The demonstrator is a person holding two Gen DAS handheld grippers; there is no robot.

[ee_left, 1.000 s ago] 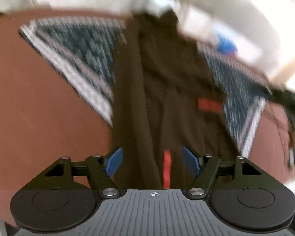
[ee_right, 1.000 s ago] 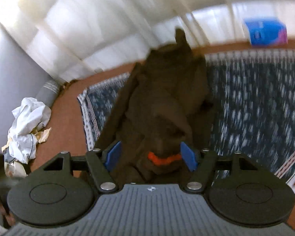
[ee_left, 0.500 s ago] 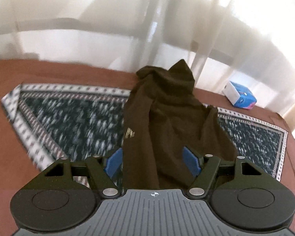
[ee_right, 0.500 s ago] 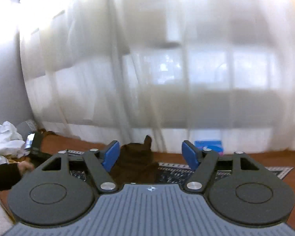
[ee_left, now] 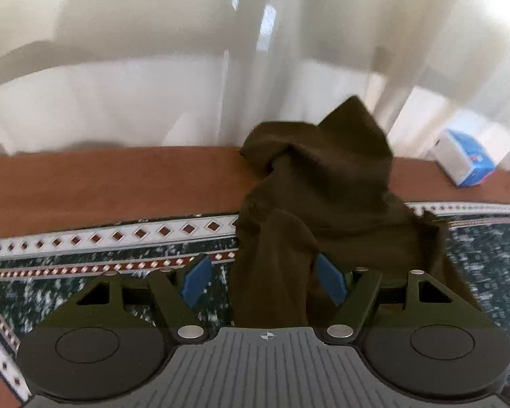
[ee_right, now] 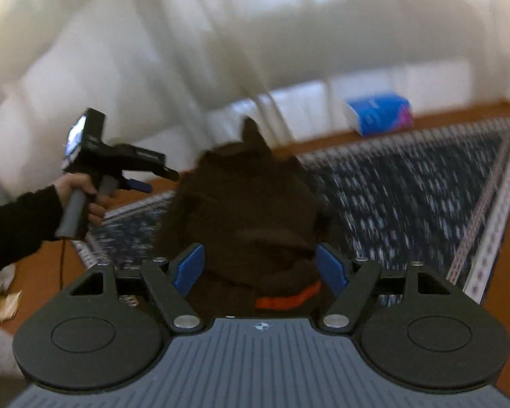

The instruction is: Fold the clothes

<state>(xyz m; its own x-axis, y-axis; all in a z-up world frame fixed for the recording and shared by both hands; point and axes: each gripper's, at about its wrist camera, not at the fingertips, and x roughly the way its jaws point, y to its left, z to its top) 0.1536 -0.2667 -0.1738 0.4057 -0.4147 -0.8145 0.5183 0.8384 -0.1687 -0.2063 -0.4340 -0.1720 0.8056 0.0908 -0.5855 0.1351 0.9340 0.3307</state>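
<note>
The dark brown garment [ee_left: 326, 197] lies bunched on the patterned rug [ee_left: 102, 238]. Both the left gripper [ee_left: 261, 280] and right gripper [ee_right: 260, 270] hover over it, jaws spread wide. A sleeved hand [ee_right: 80, 195] grips the left gripper's handle, held level.

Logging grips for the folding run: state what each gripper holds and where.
Neither visibly clamps the brown garment; both the left gripper and the right gripper stand open, cloth between their fingers.
</note>
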